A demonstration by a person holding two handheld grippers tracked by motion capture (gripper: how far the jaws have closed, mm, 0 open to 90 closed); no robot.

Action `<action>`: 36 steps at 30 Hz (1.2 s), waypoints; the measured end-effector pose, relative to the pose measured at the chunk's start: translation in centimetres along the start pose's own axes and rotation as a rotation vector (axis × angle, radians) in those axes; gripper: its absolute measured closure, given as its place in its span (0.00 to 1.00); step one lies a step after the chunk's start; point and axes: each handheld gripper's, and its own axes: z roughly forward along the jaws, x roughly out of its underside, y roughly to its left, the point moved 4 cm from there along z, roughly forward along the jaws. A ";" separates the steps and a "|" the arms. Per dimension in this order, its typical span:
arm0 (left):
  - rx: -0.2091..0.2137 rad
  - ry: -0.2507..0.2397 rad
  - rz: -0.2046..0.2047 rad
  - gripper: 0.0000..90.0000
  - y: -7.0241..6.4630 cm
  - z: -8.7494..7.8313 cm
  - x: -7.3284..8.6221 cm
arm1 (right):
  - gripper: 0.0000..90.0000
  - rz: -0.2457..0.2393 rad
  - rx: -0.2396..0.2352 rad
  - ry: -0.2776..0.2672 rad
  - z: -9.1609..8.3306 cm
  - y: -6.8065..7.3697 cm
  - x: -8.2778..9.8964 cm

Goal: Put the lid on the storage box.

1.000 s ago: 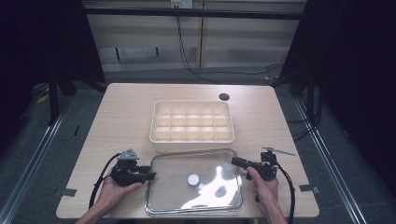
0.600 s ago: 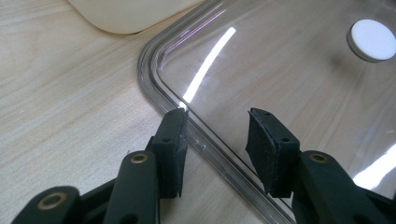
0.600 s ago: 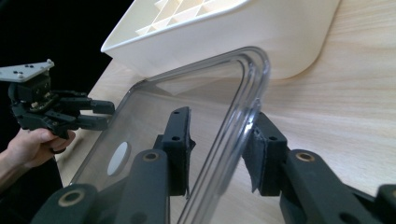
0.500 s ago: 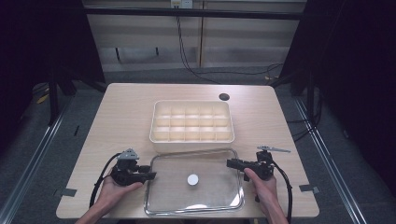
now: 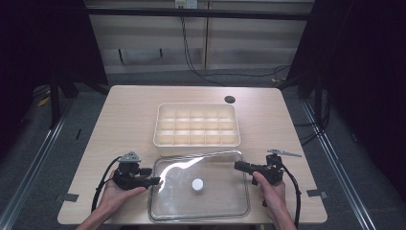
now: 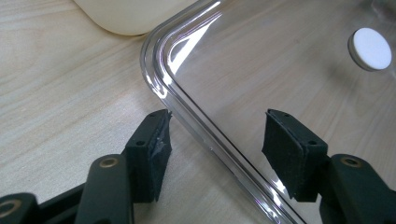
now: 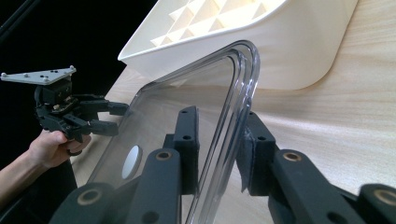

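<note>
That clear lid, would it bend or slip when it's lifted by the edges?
The lid is thin, glossy clear plastic, so it probably flexes a little and feels light. Its smooth rim may slip, though the right gripper pads straddle it. The left gripper also straddles the rim, open.

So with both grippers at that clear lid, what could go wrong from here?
1. The left gripper stands open astride the clear lid's edge; shutting off-centre could push the lid away.
2. The right gripper straddles only the thin rim, so the lid might slip or tilt when lifted.
3. The far edge lies close to the compartment tray and could catch it.
</note>
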 end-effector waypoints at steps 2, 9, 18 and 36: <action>0.011 -0.011 -0.017 0.43 0.1 0.1 -0.1 | 0.80 -0.007 0.004 -0.001 -0.1 0.0 0.0; 0.031 -0.009 -0.028 0.39 -0.2 0.5 -0.3 | 0.80 -0.024 0.003 -0.005 -0.3 0.3 0.0; 0.078 -0.008 -0.080 0.42 -0.3 0.6 -0.5 | 0.78 -0.024 0.030 0.010 -0.3 0.1 0.2; 0.119 -0.075 -0.091 0.57 -0.5 -1.1 -1.4 | 0.75 -0.038 0.075 0.018 -0.1 0.1 0.3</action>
